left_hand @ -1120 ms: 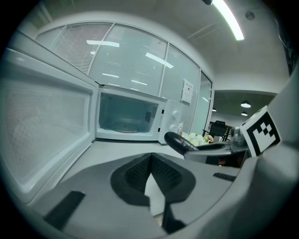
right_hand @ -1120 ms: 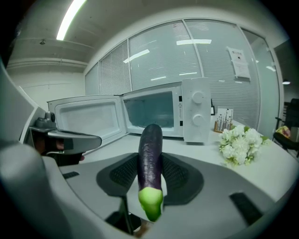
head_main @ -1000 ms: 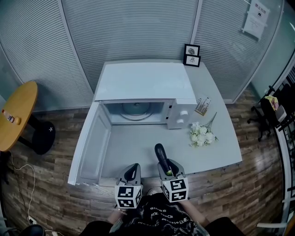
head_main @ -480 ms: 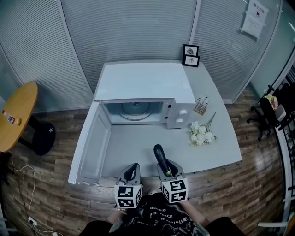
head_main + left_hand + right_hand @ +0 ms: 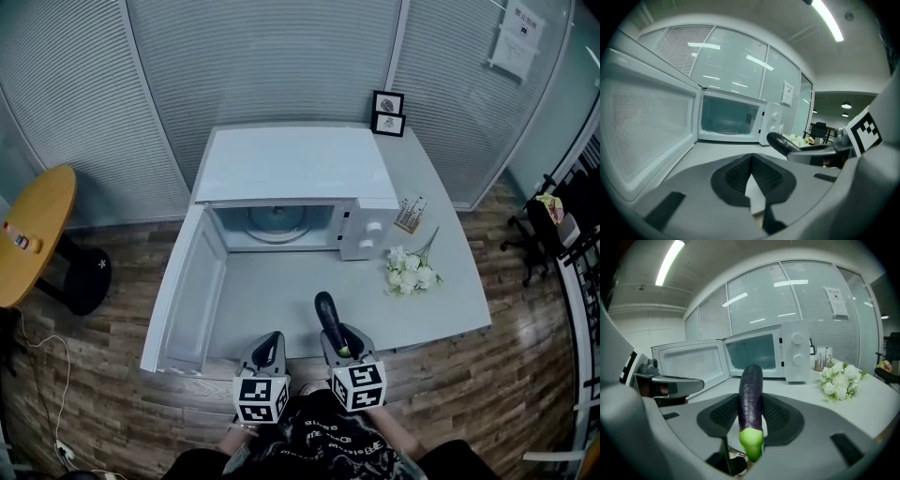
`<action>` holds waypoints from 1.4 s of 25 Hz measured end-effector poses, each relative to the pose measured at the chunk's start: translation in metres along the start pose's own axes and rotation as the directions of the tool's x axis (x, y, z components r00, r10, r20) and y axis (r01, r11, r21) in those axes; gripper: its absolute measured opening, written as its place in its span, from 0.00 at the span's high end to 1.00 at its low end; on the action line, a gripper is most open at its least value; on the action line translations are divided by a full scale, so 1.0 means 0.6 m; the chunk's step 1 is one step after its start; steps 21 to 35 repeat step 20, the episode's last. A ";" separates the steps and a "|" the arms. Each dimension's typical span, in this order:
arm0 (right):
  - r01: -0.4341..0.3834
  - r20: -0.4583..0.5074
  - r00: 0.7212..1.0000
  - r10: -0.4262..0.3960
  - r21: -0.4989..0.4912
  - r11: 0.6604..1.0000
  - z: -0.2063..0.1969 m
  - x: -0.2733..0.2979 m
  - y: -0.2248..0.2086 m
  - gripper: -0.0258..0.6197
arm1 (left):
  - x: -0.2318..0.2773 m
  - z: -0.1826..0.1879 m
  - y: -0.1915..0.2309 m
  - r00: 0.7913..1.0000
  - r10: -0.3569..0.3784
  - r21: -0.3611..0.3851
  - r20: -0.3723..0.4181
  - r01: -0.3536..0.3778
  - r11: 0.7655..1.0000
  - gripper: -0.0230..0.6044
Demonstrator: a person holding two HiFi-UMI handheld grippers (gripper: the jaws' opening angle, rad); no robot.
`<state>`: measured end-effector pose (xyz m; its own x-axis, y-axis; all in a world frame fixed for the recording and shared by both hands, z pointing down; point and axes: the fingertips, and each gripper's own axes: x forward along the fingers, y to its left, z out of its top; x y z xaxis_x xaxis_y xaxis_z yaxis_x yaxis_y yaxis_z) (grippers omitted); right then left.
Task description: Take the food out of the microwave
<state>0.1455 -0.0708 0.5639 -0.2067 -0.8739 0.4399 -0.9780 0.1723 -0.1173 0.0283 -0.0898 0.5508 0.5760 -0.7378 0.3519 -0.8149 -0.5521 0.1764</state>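
Note:
A dark purple eggplant (image 5: 327, 317) with a green stem end (image 5: 751, 440) sticks forward out of my right gripper (image 5: 336, 334), whose jaws are shut on it above the grey table's (image 5: 281, 300) front edge. In the right gripper view the eggplant (image 5: 751, 380) stands between the black pads (image 5: 780, 416). My left gripper (image 5: 270, 339) hovers beside it, to the left, shut with nothing in it; its pads (image 5: 736, 176) meet at the tip. The white microwave (image 5: 291, 164) stands behind them with its door (image 5: 187, 291) swung wide to the left. Its cavity shows only the glass turntable (image 5: 277, 223).
White flowers (image 5: 411, 272) lie on the table to the right of the microwave, with a small card holder (image 5: 411, 216) behind them. Two picture frames (image 5: 389, 112) stand at the back corner. An orange round table (image 5: 33, 230) is on the left, and office chairs (image 5: 548, 225) on the right.

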 end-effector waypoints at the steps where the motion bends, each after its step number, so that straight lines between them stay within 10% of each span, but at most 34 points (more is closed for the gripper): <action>1: 0.000 0.001 1.000 0.000 0.001 1.000 0.000 0.000 0.001 0.72 | -0.001 0.000 0.000 1.000 0.000 0.002 0.001 0.000 1.000 0.95; 35: 0.000 0.005 1.000 0.000 0.015 1.000 -0.002 -0.005 0.006 0.72 | -0.007 -0.008 0.002 1.000 -0.002 0.001 -0.010 0.002 1.000 0.95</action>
